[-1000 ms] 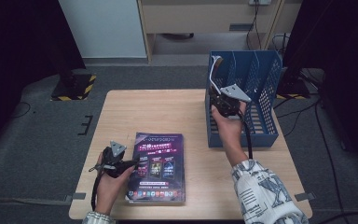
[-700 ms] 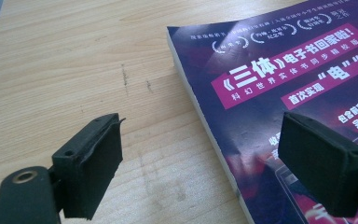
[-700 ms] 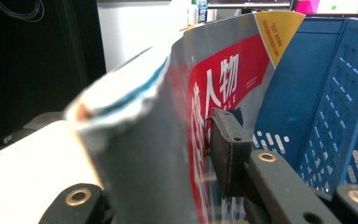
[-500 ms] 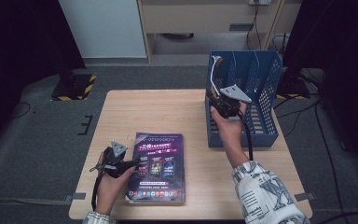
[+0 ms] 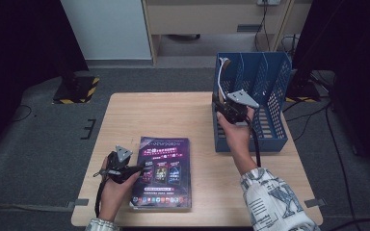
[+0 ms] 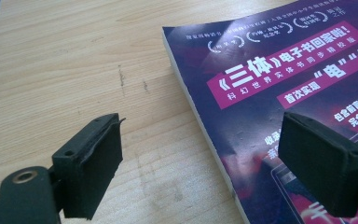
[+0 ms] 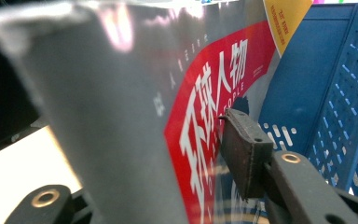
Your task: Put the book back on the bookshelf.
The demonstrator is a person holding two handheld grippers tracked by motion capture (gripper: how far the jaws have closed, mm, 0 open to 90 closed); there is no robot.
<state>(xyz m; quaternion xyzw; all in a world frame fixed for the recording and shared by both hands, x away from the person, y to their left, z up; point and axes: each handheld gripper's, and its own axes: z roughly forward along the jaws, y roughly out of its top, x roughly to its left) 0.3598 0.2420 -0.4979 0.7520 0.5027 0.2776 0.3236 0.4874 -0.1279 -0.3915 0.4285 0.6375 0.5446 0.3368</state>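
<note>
Reading "三体" on purple book (image 6: 289,93); left claw (image 6: 214,158) gaping astride its edge. Right claw (image 7: 168,186) loosening around "环球人物" magazine (image 7: 205,107).

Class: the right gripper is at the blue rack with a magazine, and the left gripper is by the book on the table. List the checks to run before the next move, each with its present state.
1. Magazine standing in the blue rack: ok.
2. Right gripper jaws have just been opening with the magazine between them; pads clear of it: cannot tell.
3. Left gripper open: ok.
4. Book flat on the table: ok.
5. Left gripper gripping the book: not ok, not yet.
</note>
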